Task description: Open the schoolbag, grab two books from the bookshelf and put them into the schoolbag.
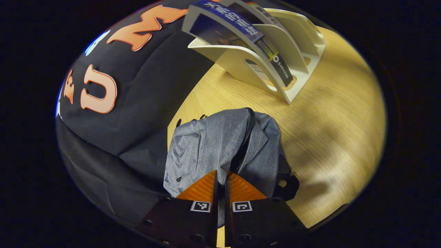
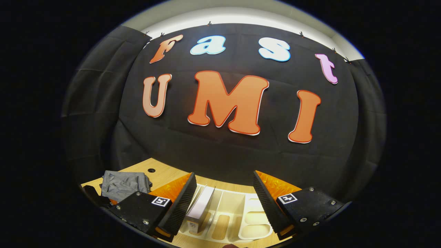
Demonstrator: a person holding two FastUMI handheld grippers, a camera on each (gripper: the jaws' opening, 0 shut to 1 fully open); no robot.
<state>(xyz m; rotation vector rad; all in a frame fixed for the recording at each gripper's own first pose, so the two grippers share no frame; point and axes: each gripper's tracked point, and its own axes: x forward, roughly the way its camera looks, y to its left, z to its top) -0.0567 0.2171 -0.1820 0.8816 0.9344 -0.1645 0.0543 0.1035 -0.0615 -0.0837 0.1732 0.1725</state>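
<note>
While lying slumped on the pale wooden table (image 1: 330, 131), grey woven schoolbag (image 1: 220, 144) right under left gripper (image 1: 221, 179), orange ribbed fingers (image 1: 203, 189) closed with only a slit between, just above the dark zip. White slotted bookshelf (image 1: 275, 65) well beyond, holding books (image 1: 237, 27). Right gripper (image 2: 224, 196) spread wide over that bookshelf, one upright book (image 2: 201, 206) just beside its left finger.

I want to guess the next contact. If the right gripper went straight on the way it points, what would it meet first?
Probably the book standing in the white bookshelf. The right gripper has its jaws wide open above the shelf, the book near its left jaw. Depth is unclear, so it could meet the shelf's dividers instead.
</note>
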